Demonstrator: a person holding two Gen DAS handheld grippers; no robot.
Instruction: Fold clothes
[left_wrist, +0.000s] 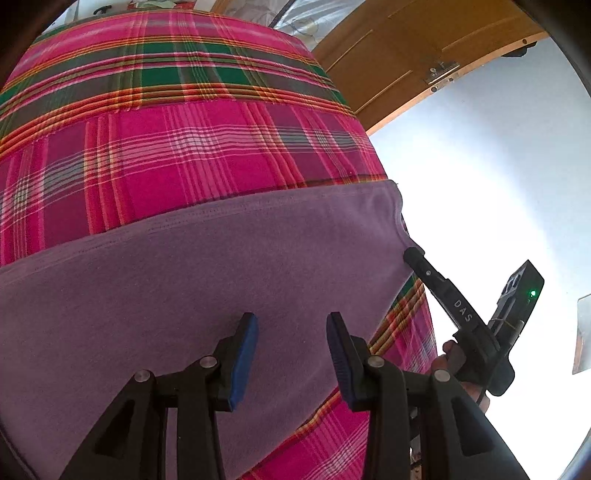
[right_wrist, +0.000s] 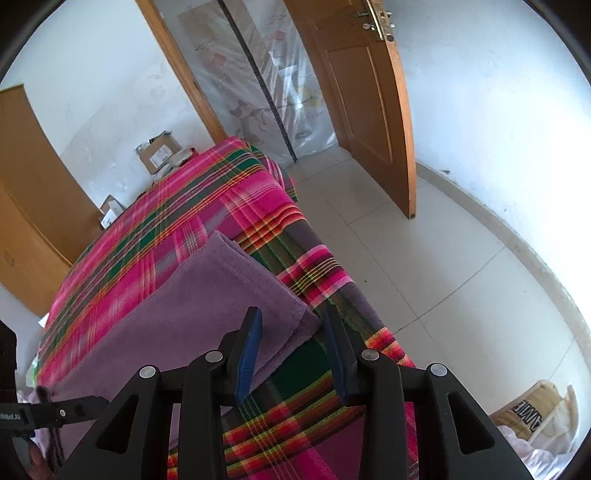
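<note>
Purple garment (right_wrist: 207, 295) (folded) on plaid bedcover (right_wrist: 166, 206), right gripper (right_wrist: 291, 354) open above

Folded purple garment (right_wrist: 207, 306) flat on pink plaid bedspread (right_wrist: 155, 221), near edge

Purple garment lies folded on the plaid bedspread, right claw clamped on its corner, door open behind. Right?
Not quite. The right claw is open: in the right wrist view its fingers stand apart over the purple garment corner. The rest holds: garment on the plaid bedspread, door open.
</note>
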